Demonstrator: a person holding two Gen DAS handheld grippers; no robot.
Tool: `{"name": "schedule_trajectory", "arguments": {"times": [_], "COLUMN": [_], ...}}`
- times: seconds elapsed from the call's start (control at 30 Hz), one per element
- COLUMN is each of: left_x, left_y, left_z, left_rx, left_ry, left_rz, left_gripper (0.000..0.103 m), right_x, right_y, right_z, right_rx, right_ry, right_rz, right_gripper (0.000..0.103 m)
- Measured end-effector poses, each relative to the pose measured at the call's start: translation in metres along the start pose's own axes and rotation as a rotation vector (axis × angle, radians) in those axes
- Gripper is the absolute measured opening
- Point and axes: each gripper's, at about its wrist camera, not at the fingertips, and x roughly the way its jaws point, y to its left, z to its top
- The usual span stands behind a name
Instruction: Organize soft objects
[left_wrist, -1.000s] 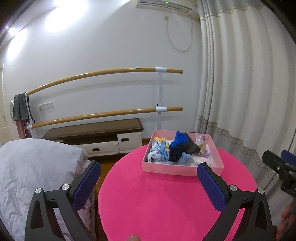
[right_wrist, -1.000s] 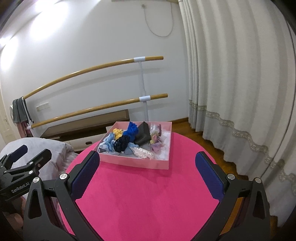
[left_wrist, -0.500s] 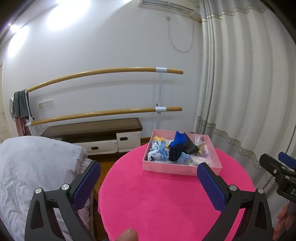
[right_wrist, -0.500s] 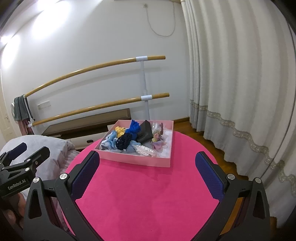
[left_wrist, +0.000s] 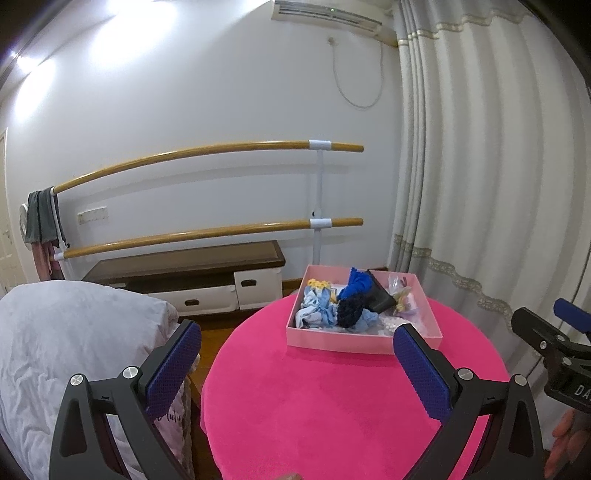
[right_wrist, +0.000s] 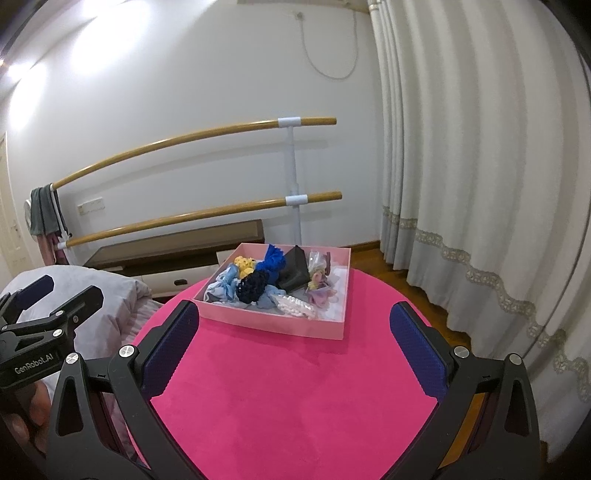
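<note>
A pink box (left_wrist: 332, 341) (right_wrist: 273, 325) stands at the far side of a round pink table (left_wrist: 314, 406) (right_wrist: 295, 398). It holds several soft things: a light blue cloth (left_wrist: 314, 306) (right_wrist: 225, 286), a yellow knit piece (left_wrist: 320, 283) (right_wrist: 244, 263), a bright blue piece (left_wrist: 357, 283) (right_wrist: 273, 261), a dark navy scrunchie (left_wrist: 351, 312) (right_wrist: 253, 284), a black cloth (left_wrist: 380, 297) (right_wrist: 293, 271) and a white beaded piece (right_wrist: 293, 306). My left gripper (left_wrist: 297, 363) is open and empty, above the table's near side. My right gripper (right_wrist: 293, 349) is open and empty, short of the box.
A grey-covered cushion (left_wrist: 74, 350) lies left of the table. Two wooden ballet bars (left_wrist: 207, 232) and a low dark-topped cabinet (left_wrist: 192, 273) stand against the back wall. White curtains (right_wrist: 480, 184) hang on the right. The other gripper shows at each view's edge (left_wrist: 554, 350) (right_wrist: 40, 328).
Both grippers have drawn back and risen slightly; the box sits a little farther off in both views. The jaws stay open.
</note>
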Motion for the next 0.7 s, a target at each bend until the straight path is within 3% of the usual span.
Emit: {"name": "schedule_trajectory", "arguments": {"times": [0.7], "left_x": [-0.0021], "left_y": [-0.003], "left_z": [0.0009], "left_rx": [-0.025], "left_ry": [-0.001], "left_rz": [-0.034], "left_gripper": [0.103], "right_x": [0.0012], "right_y": [0.0018], "right_z": [0.0009], "right_rx": [-0.006], "right_ry": [-0.011], "right_rz": [0.004], "right_gripper": [0.103]}}
